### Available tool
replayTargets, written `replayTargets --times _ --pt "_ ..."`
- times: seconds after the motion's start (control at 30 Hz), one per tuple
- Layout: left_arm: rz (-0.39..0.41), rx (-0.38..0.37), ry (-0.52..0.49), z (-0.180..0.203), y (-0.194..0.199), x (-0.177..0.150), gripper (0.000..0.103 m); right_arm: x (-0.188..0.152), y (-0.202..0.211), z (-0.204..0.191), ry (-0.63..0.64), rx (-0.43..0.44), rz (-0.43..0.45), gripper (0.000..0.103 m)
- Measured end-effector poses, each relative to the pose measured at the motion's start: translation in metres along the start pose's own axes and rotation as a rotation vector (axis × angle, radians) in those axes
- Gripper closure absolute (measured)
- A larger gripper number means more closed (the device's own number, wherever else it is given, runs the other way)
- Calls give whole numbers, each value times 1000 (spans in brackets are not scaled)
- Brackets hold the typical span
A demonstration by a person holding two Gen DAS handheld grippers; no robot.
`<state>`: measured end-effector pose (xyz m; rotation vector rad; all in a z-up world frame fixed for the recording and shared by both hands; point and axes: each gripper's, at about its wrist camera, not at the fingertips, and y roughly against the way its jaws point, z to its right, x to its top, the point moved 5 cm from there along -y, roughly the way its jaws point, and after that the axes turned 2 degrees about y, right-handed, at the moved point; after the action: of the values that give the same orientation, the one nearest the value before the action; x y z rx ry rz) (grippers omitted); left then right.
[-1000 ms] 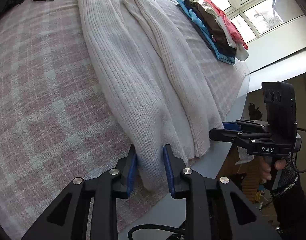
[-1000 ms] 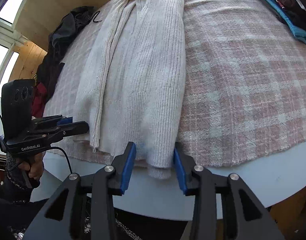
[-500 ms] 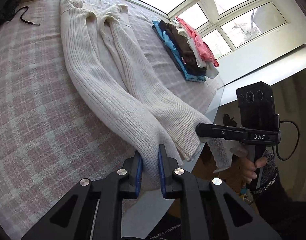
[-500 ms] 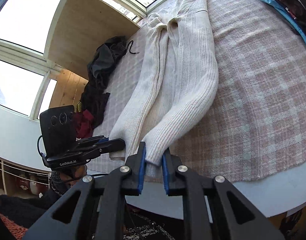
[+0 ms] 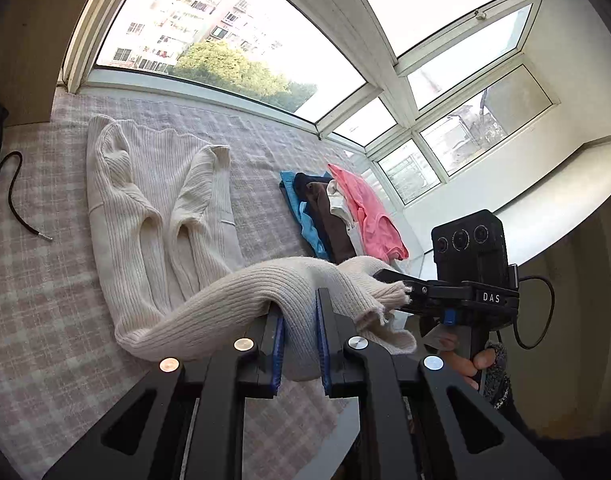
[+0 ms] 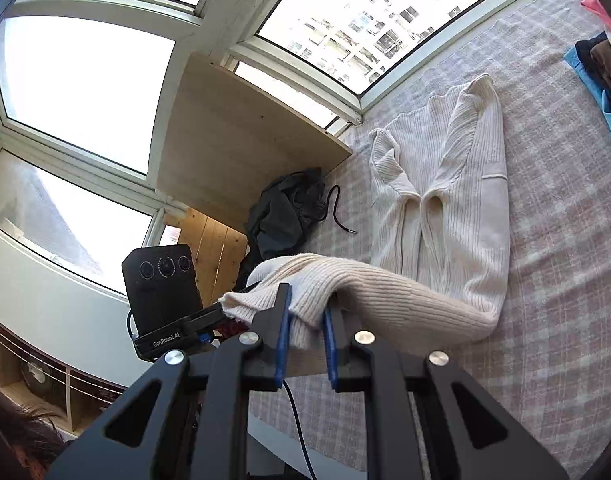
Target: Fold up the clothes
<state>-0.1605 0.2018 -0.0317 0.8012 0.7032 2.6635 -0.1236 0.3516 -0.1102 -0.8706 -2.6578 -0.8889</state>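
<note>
We are holding the cream sweater (image 5: 153, 216) by its hem: our left gripper (image 5: 299, 338) and right gripper (image 6: 307, 334) are each clamping it, lifting the hem above the checked blanket's (image 5: 37, 320) near edge while its upper half is lying flat.

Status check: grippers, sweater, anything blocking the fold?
Left gripper and right gripper both shut on cream sweater, hem lifted off checked blanket. Folded clothes pile off to the right, apart.
</note>
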Motion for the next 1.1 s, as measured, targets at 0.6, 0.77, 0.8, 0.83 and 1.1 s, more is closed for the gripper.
replayTargets --times 0.6,0.77,0.8,0.83,1.1 --pt "-112 152 233 -198 -146 162 89 189 -160 187 -262 -128 -119 86" --pt "-155 122 332 -215 -160 171 86 207 -160 203 -355 -124 -136 80" --pt "-158 137 313 -212 -159 174 86 212 -155 200 -347 -131 -127 80" --pt "-159 153 290 -208 -158 177 86 217 -147 193 -312 -141 -109 80" --pt "-139 224 172 -186 -141 191 60 202 -127 147 84 -358 -181 61"
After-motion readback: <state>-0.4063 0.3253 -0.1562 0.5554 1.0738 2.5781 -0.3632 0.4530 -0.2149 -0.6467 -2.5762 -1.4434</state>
